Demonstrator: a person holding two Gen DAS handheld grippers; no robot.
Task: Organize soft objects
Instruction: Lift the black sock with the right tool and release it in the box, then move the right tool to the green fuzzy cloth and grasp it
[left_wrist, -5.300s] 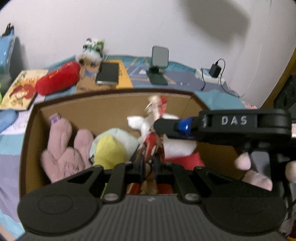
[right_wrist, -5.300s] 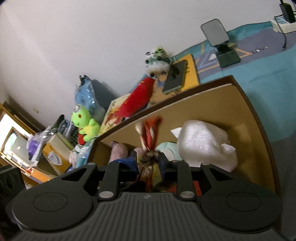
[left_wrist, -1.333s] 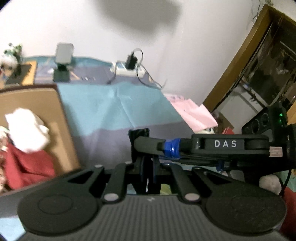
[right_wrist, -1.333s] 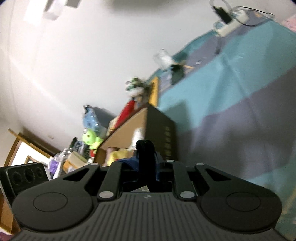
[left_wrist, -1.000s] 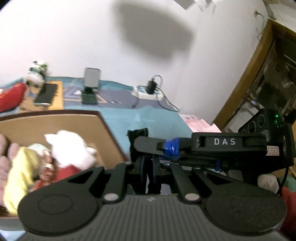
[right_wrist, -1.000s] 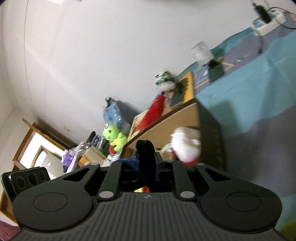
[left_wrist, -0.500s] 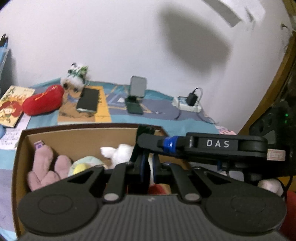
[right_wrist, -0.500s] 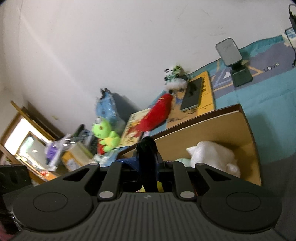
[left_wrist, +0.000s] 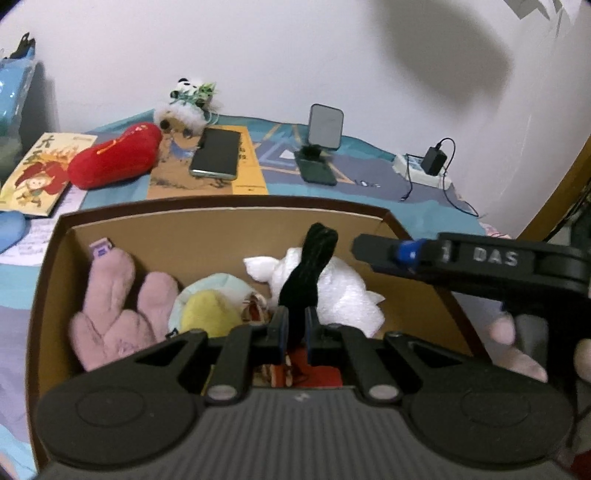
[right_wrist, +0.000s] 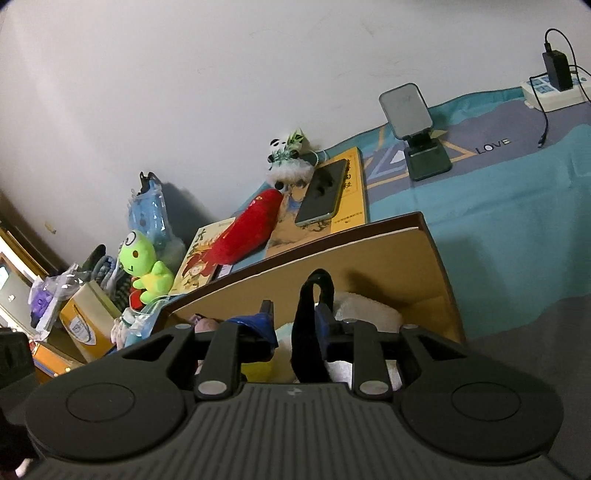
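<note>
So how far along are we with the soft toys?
Done: pink plush, yellow plush and white plush lie in the cardboard box. In hand: a black fabric strip pinched in the left gripper above the box; the right gripper is opening around it. Left: red plush, panda and green frog outside.

The cardboard box (left_wrist: 221, 221) has matt brown walls, and the plush toys in it look fuzzy: a pink one (left_wrist: 122, 302) and a nubbly white one (left_wrist: 343, 291). A black strip (left_wrist: 306, 273) of ribbed cloth looks matt. The phone (left_wrist: 216, 153) shows a glossy screen, and the bedspread (right_wrist: 517, 206) is smooth woven cloth.
</note>
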